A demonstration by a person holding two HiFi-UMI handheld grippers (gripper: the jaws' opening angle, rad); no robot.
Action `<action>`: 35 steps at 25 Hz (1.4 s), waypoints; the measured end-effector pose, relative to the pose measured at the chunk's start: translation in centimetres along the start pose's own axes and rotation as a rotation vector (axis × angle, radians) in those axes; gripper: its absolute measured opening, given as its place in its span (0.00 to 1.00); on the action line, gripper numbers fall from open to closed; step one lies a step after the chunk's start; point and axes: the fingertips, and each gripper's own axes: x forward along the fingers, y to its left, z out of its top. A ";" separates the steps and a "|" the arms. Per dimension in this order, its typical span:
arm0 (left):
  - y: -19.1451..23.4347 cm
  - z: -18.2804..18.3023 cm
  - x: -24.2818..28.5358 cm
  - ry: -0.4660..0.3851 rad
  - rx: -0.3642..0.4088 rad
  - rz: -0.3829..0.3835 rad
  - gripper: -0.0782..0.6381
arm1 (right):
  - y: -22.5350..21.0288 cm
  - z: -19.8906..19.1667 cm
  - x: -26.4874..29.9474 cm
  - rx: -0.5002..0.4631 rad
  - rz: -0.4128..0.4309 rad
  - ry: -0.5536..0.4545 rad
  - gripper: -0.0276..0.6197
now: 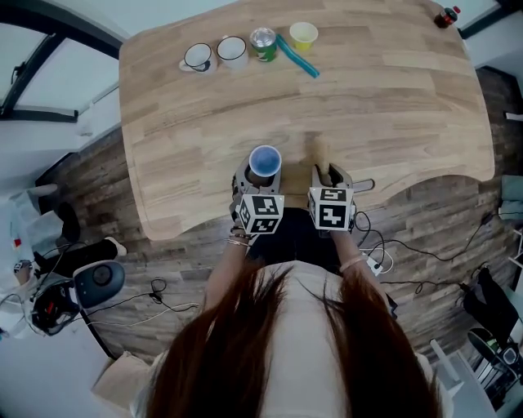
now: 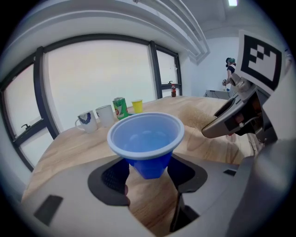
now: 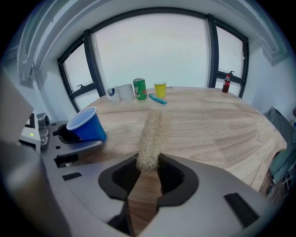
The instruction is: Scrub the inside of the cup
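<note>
A blue plastic cup [image 1: 264,160] is held upright just above the near edge of the wooden table [image 1: 392,106]. My left gripper [image 1: 261,181] is shut on it. In the left gripper view the pads press the cup [image 2: 146,139] at its narrow lower part, and its pale inside looks empty. My right gripper [image 1: 329,175], just to the right of the cup, is shut on the near end of a tan loofah scrubber [image 3: 151,136]. The scrubber stretches forward from the jaws over the tabletop. In the right gripper view the cup [image 3: 87,125] stands to the left of the scrubber, apart from it.
Along the far edge of the table stand two white mugs [image 1: 198,57] [image 1: 231,49], a green can [image 1: 263,43], a yellow cup [image 1: 303,34] and a teal stick-shaped tool [image 1: 297,57]. A small red bottle [image 1: 446,15] sits at the far right corner. Cables and gear lie on the floor.
</note>
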 end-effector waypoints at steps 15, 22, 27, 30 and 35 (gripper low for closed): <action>-1.4 2.8 -1.5 -0.075 0.099 -0.013 0.48 | 0.9 1.0 -4.6 -0.233 0.078 -0.042 0.23; -1.4 3.2 -2.2 -0.102 0.157 -0.017 0.48 | 3.2 2.0 -7.6 -0.317 0.152 -0.081 0.23; -0.9 3.1 -2.6 -0.108 0.203 -0.022 0.48 | 5.2 3.1 -9.3 -0.357 0.197 -0.100 0.23; -0.4 3.1 -3.0 -0.111 0.228 -0.026 0.48 | 6.5 3.7 -10.1 -0.369 0.216 -0.106 0.23; 0.3 3.6 -3.8 -0.129 0.301 -0.036 0.48 | 9.3 4.3 -11.5 -0.365 0.285 -0.102 0.23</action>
